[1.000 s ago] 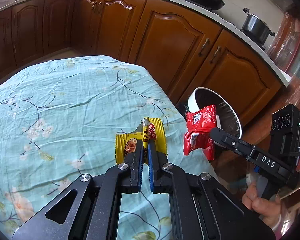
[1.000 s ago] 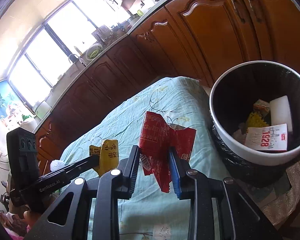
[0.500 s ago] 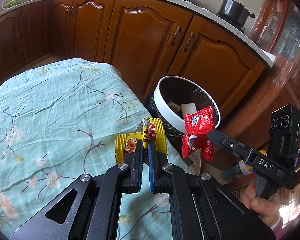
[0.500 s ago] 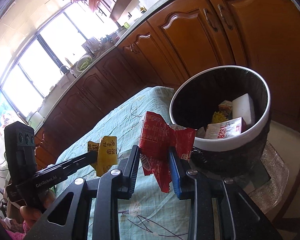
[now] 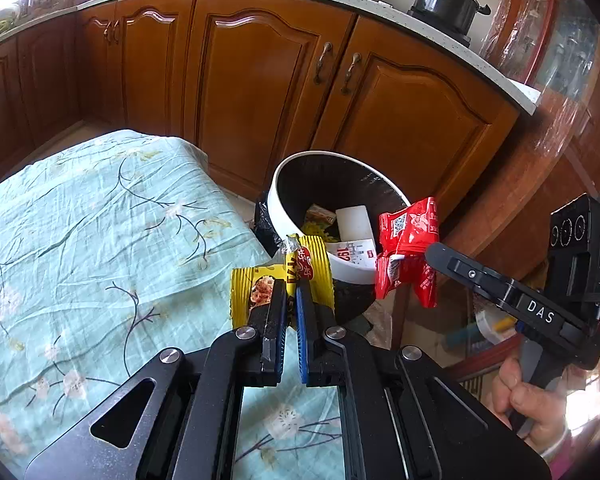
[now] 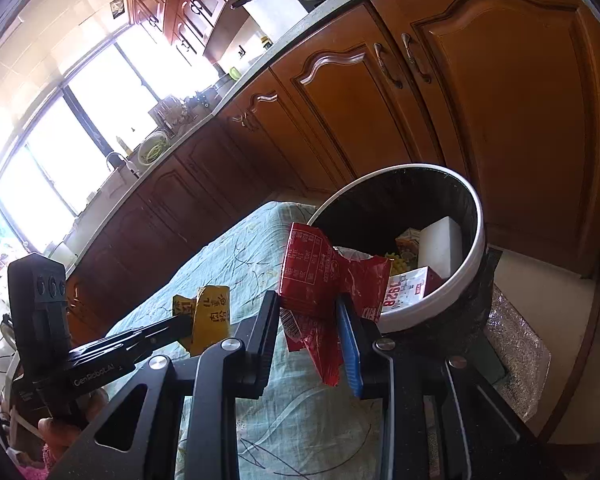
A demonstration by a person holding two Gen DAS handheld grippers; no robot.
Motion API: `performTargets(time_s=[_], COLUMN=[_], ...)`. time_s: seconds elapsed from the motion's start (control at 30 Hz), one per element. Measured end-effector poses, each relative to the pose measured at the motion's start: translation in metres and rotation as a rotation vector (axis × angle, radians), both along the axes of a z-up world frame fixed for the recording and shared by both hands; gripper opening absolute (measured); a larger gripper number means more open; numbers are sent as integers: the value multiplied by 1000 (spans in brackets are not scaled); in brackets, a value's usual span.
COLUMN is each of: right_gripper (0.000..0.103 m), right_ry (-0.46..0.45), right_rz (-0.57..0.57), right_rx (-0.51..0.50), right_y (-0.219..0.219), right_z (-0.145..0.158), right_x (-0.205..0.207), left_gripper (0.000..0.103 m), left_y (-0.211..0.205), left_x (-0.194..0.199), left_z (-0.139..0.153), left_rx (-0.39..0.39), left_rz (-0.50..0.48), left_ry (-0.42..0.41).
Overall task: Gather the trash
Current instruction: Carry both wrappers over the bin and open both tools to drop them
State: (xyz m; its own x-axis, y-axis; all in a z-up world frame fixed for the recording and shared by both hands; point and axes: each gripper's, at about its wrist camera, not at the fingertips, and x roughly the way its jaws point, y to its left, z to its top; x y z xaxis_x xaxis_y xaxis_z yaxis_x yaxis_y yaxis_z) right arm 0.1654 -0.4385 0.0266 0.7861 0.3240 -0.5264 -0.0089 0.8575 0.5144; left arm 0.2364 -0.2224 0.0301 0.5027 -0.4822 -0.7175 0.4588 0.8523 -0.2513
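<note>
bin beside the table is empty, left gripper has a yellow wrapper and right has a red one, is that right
Not quite: the bin is not empty. The right wrist view shows a white block, a carton and printed packets inside it. The rest holds: the left gripper is shut on the yellow wrapper, the right gripper on the red wrapper.

Left wrist view: looking steeply down over pale blue flowered tablecloth [image 5: 100, 240], close. Right wrist view: looking lower and flatter, leftward. Shared: round white-rimmed black-lined trash bin [image 5: 284, 184] [image 6: 476, 216], brown wooden cabinets [image 5: 260, 80] [image 6: 500, 100].
</note>
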Motion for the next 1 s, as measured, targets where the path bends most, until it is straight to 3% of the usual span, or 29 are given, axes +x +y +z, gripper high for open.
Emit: performTargets(time_s=[1.0], right_gripper=[30], right_ry=[-5], right_rz=[-60], right_rx=[-46], right_y=[-42], right_z=[14], right_x=[30], left_gripper=[4], left_y=[-81], left_x=[46], left_z=[17], left_rx=[60], left_rz=[-95], left_ry=[-32])
